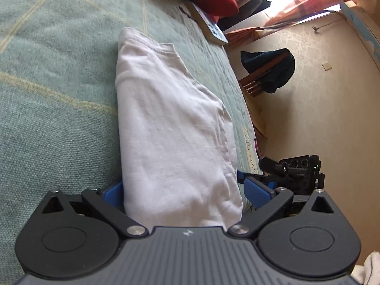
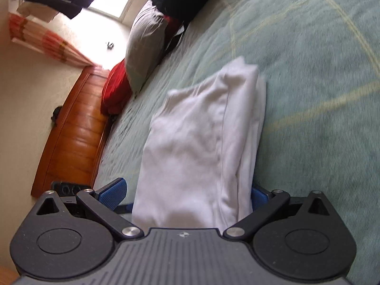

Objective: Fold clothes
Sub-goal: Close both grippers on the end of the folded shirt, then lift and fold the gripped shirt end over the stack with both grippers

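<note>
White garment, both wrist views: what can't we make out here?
- Left wrist: near end of the white garment is cut off behind the left claw body; its left pad is mostly hidden by the cloth.
- Right wrist: right claw right pad is mostly hidden behind the garment; far end blurred.
- Neither view shows whether the pads are pinching cloth.

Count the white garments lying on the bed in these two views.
1. A folded white shirt lies on the green bedspread, between the open fingers of both the left gripper and right gripper. Another white cloth shows off-bed at the left view's corner.
</note>
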